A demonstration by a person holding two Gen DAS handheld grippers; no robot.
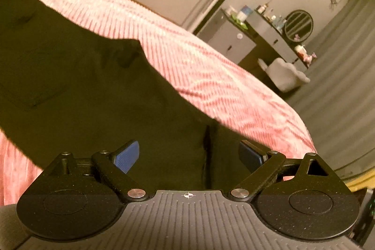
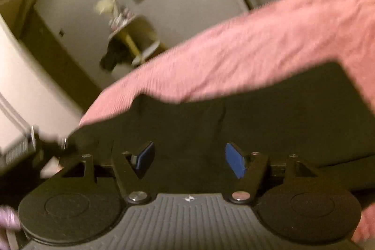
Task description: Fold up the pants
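Observation:
Dark pants [image 1: 82, 74] lie spread flat on a pink ribbed blanket [image 1: 199, 62] that covers a bed. My left gripper [image 1: 188, 156] hovers just above their near part, open, with nothing between its blue pads [image 1: 126, 157]. The right wrist view is blurred by motion. It shows the same pants [image 2: 257, 121] on the blanket [image 2: 257, 39], with a straight folded edge at the right. My right gripper [image 2: 189, 159] is over the dark cloth, open, and its pads [image 2: 234, 161] touch no fabric.
A dresser with bottles and a round mirror [image 1: 298, 25] stands beyond the bed's far side. A pale stool [image 1: 283, 74] sits on the grey floor [image 1: 339, 97]. A small round side table [image 2: 136, 39] stands by the wall. A dark blurred object [image 2: 46, 144] lies at the bed's left corner.

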